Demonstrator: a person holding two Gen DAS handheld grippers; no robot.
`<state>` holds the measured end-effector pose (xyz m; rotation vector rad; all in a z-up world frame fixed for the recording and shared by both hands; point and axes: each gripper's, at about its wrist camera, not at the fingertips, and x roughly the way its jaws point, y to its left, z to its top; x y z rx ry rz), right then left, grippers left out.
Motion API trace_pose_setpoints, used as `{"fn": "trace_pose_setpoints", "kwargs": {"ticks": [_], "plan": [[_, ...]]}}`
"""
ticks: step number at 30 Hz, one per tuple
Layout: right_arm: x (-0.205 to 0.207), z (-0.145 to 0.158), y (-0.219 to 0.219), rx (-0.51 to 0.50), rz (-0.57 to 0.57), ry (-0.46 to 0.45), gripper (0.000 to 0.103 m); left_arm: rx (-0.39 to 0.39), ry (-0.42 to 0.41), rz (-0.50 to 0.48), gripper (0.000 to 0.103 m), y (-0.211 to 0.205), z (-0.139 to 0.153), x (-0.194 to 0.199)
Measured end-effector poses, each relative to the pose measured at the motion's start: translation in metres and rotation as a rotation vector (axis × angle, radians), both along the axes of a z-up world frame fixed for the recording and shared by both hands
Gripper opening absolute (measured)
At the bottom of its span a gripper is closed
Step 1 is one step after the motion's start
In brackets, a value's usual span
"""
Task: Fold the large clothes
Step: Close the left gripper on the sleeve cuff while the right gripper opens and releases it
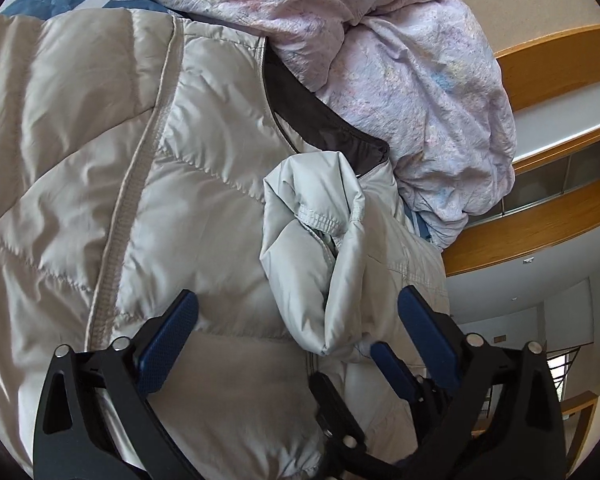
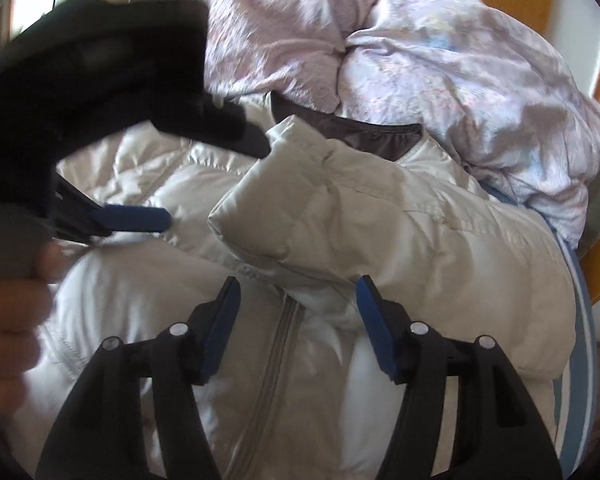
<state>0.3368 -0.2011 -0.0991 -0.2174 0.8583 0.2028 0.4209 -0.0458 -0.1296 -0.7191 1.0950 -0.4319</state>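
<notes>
Jacket (image 1: pixel 80 160) | left tool (image 1: pixel 298 312) spread | right tool (image 2: pixel 298 300) spread | hand (image 2: pixel 4 320) right view only

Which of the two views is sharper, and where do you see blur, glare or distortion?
Left wrist view: sharp, the jacket seams crisp, the wooden shelves bent by the fisheye. Right wrist view: softer, with the left gripper and hand smeared by motion, and washed-out glare on the jacket's white front.
</notes>
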Motion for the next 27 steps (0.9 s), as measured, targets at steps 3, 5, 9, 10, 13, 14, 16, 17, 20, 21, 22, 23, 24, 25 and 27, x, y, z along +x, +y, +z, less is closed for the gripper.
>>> {"fn": "trace_pose_setpoints", "kwargs": {"ticks": [3,5,9,10,13,14,16,17,20,21,22,23,24,25,27], "plan": [[-0.005,0.011,-0.014,0.048,-0.027,-0.006,0.062,0.011,0.028,-0.031,0.082,-0.01,-0.003,0.003],[-0.008,0.02,-0.025,0.065,-0.049,-0.019,0.062,0.046,0.035,-0.048,0.074,-0.019,-0.006,0.005],[-0.008,0.033,-0.045,0.095,-0.107,-0.039,0.062,0.027,0.061,-0.062,0.038,-0.026,-0.014,0.01],[-0.007,0.035,-0.05,0.097,-0.117,-0.045,0.062,0.017,0.064,-0.057,0.034,-0.026,-0.016,0.01],[-0.005,0.039,-0.059,0.102,-0.147,-0.055,0.062,0.019,0.062,-0.042,0.02,-0.021,-0.017,0.01],[-0.004,0.04,-0.061,0.101,-0.157,-0.058,0.062,0.025,0.054,-0.038,0.018,-0.02,-0.015,0.01],[-0.001,0.04,-0.067,0.098,-0.176,-0.065,0.062,0.047,0.035,-0.03,0.016,-0.017,-0.011,0.008],[0.0,0.041,-0.069,0.098,-0.184,-0.067,0.062,0.055,0.029,-0.025,0.016,-0.014,-0.009,0.007],[0.002,0.041,-0.076,0.094,-0.213,-0.077,0.062,0.077,0.014,-0.003,0.016,-0.003,-0.003,0.005],[0.002,0.042,-0.078,0.096,-0.222,-0.077,0.062,0.084,0.009,0.001,0.016,0.0,-0.002,0.005],[0.004,0.042,-0.081,0.097,-0.232,-0.078,0.062,0.09,0.005,0.008,0.016,0.004,-0.002,0.005],[0.004,0.041,-0.083,0.096,-0.24,-0.079,0.062,0.096,0.003,0.012,0.016,0.007,-0.002,0.004],[0.005,0.041,-0.085,0.094,-0.25,-0.08,0.062,0.101,0.001,0.014,0.016,0.01,-0.001,0.003],[0.006,0.041,-0.086,0.092,-0.256,-0.081,0.062,0.101,0.0,0.015,0.016,0.013,-0.001,0.002],[0.007,0.04,-0.089,0.089,-0.268,-0.08,0.062,0.104,0.0,0.02,0.016,0.016,-0.001,0.001]]}}
